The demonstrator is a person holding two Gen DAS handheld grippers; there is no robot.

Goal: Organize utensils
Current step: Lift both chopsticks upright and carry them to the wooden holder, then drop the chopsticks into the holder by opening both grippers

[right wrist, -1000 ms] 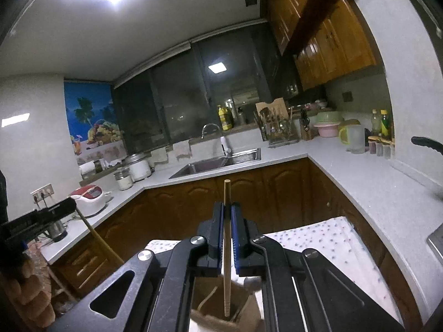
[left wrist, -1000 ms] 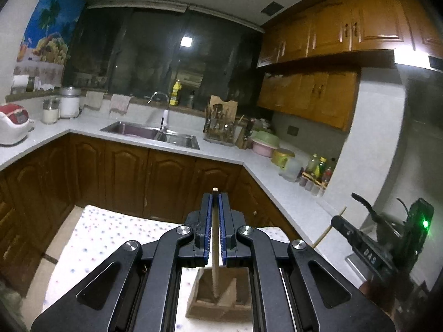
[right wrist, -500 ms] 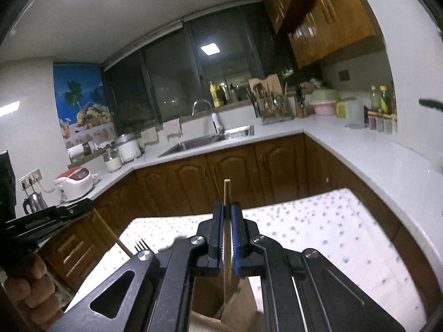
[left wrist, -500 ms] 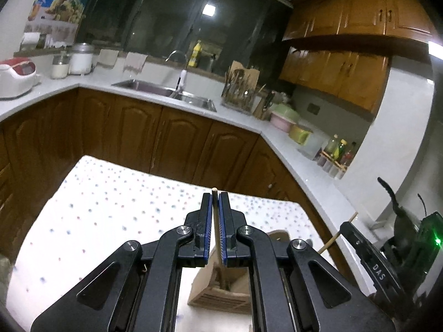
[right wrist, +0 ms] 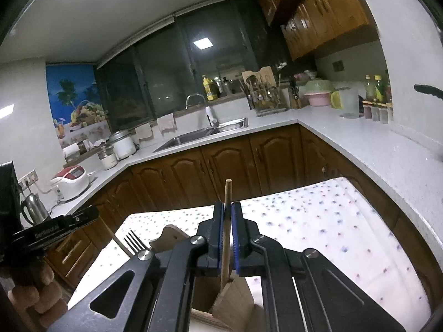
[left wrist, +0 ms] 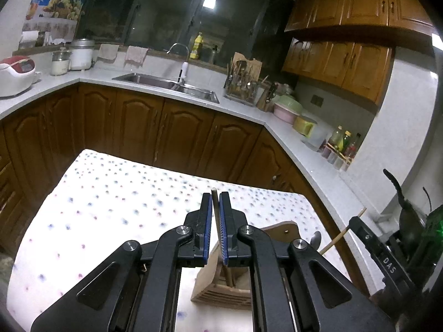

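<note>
Over the dotted table [left wrist: 110,207], each pair of tongs pinches a thin wooden stick upright, the left tongs [left wrist: 216,202] a dark stick [left wrist: 218,221] and the right tongs [right wrist: 227,210] a pale stick [right wrist: 227,193], both with lower ends reaching into the wooden holder [left wrist: 218,285] below. A fork [right wrist: 134,242] already stands there, so I judge the sorting well underway. What is left seems to be releasing both sticks; other loose utensils cannot be seen.

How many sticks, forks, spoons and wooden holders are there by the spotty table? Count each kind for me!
Sticks: 2, the left stick in the left gripper and the right stick in the right gripper
Fork: 1
Spoon: 1
Wooden holder: 1
Total: 5
</note>
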